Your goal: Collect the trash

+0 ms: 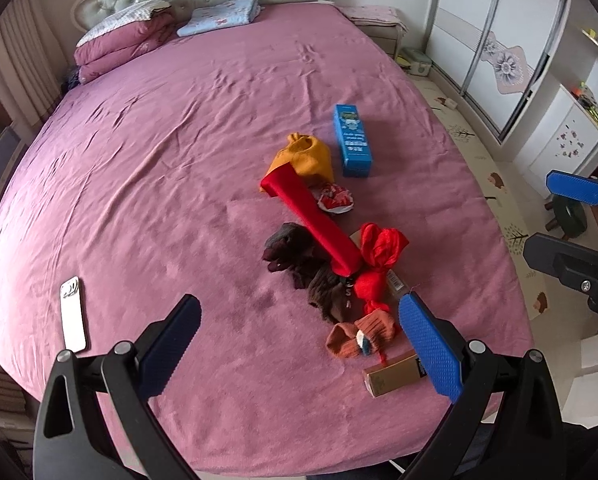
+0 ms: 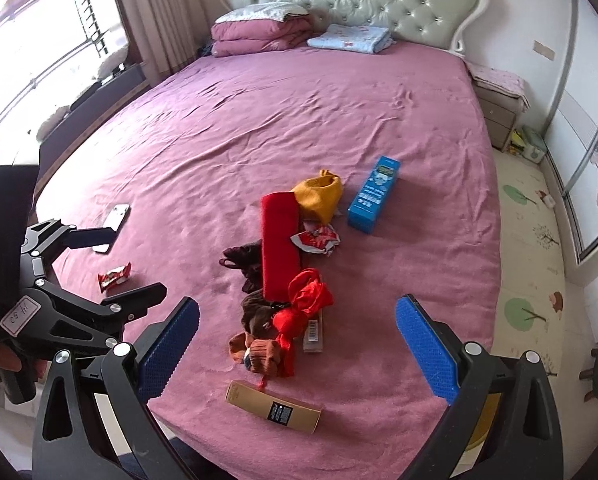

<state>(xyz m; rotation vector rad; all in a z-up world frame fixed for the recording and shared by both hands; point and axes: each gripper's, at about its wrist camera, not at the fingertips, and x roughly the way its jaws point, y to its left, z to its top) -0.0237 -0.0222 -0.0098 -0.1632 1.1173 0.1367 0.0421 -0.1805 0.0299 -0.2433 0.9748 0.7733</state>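
Tan box (image 2: 274,407) bears an unreadable black label (image 2: 279,413).

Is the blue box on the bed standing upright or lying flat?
Lying flat. The blue box rests on its long side on the pink bedsheet, printed face up, beside the yellow pouch.

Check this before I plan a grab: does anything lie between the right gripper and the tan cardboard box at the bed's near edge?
Nothing visible does. The open right gripper looks straight at the tan cardboard box, which lies apart from the orange knitted sock beyond it.
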